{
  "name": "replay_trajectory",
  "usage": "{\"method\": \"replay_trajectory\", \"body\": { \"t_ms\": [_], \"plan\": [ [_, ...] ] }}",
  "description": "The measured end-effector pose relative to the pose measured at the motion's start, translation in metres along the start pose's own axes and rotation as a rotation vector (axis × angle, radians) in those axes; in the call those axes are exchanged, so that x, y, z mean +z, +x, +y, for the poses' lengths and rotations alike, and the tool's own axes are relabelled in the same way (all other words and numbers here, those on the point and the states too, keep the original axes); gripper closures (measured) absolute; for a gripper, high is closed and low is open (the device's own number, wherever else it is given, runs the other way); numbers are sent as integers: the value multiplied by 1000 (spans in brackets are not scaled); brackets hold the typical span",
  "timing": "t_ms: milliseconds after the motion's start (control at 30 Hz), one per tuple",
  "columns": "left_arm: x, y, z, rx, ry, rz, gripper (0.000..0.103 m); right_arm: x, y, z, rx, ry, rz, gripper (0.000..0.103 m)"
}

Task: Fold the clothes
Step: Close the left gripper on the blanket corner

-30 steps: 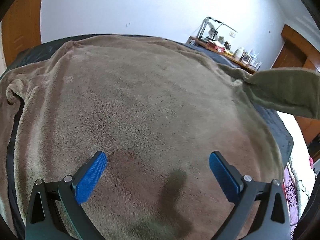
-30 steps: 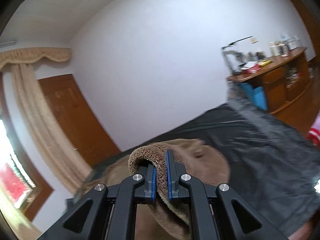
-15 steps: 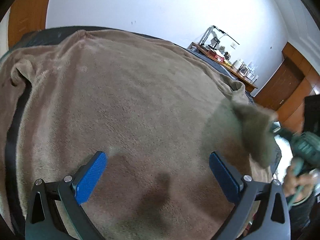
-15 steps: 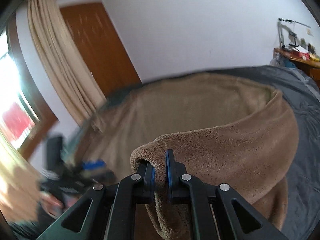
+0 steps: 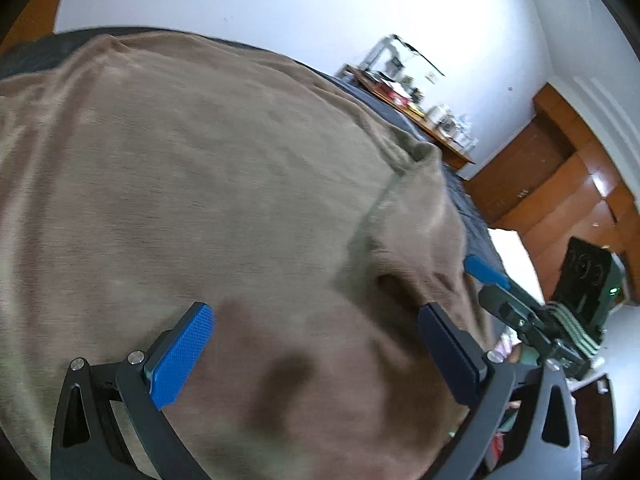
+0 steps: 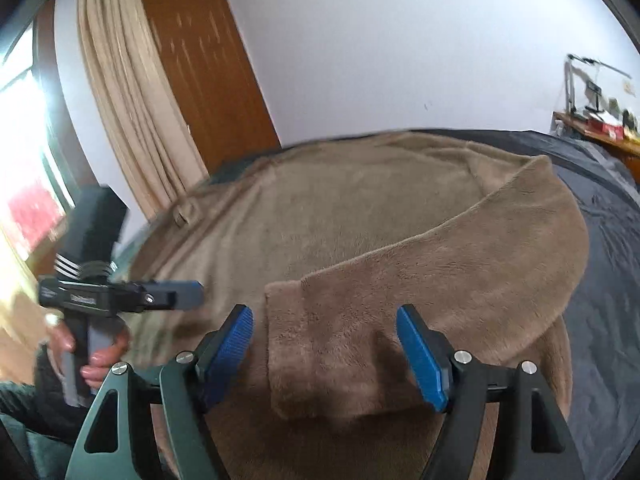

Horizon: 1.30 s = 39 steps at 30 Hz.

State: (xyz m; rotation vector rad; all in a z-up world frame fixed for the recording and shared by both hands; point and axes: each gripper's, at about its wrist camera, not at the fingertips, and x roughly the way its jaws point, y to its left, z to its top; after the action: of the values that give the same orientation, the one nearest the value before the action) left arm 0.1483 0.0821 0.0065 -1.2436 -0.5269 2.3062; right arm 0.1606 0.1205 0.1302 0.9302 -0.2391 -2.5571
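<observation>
A brown fleece garment (image 5: 208,184) lies spread over a dark bed cover. Its right sleeve (image 6: 432,280) is folded inward across the body, and the cuff end rests flat just ahead of my right gripper (image 6: 325,350). That gripper is open, its blue pads on either side of the cuff, holding nothing. My left gripper (image 5: 316,350) hovers open low over the garment's lower body with only fabric beneath it. In the left wrist view the folded sleeve (image 5: 416,224) lies at the right, with the right gripper (image 5: 494,284) beside it. The left gripper (image 6: 168,294) shows at the left of the right wrist view.
The dark grey bed cover (image 6: 612,240) is bare to the right of the garment. A wooden desk with small items (image 5: 420,112) stands by the far wall. A wooden door (image 6: 208,80) and beige curtain (image 6: 128,92) are at the left. A hand (image 6: 100,356) grips the left tool.
My right gripper laid the sleeve across the garment's body and opened, letting go of the cuff. The left gripper stayed open and shifted slightly over the fabric.
</observation>
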Motion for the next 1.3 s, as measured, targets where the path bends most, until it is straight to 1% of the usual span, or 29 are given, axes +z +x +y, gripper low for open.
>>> {"method": "replay_trajectory", "body": {
  "t_ms": [100,133,233,333,400,533,733,800,900,933,967,1000,1067,1167,1200,1267,1300],
  "plan": [
    [6,14,-4,-56,-46,45,0,-8,-17,-12,24,41,-59,27],
    [9,18,-5,-63,-65,47,0,-10,-20,-16,24,52,-67,27],
    [16,26,-7,-90,-120,48,0,-19,-18,-21,1,48,-52,27],
    [22,32,-6,-169,-189,69,0,-26,-13,-20,-29,17,-31,27],
    [23,38,-8,-203,-226,84,0,-30,-10,-20,-44,-1,-20,27],
    [27,45,-20,-202,-210,100,0,-34,-6,-19,-42,-2,-26,27],
    [29,55,-42,-235,-178,159,0,-33,-7,-25,-9,54,-56,27],
    [29,60,-45,-228,-185,178,0,-35,-9,-27,-4,63,-62,27],
    [28,65,-49,-188,-188,183,9,-37,-10,-28,2,71,-69,27],
    [28,65,-50,-175,-185,178,16,-37,-10,-29,5,74,-70,27],
    [28,65,-50,-163,-187,176,26,-37,-10,-29,7,77,-72,27],
    [28,66,-49,-153,-192,180,31,-38,-10,-29,10,80,-74,27],
    [27,67,-46,-135,-204,184,47,-39,-10,-30,16,86,-78,27],
    [26,67,-42,-115,-211,188,62,-40,-11,-32,24,95,-84,27],
    [26,67,-41,-114,-213,192,65,-40,-11,-32,27,99,-86,27],
    [27,65,-41,-114,-206,202,84,-42,-12,-35,32,108,-92,27],
    [29,64,-43,-115,-195,200,86,-42,-13,-36,35,112,-95,27]
  ]
}}
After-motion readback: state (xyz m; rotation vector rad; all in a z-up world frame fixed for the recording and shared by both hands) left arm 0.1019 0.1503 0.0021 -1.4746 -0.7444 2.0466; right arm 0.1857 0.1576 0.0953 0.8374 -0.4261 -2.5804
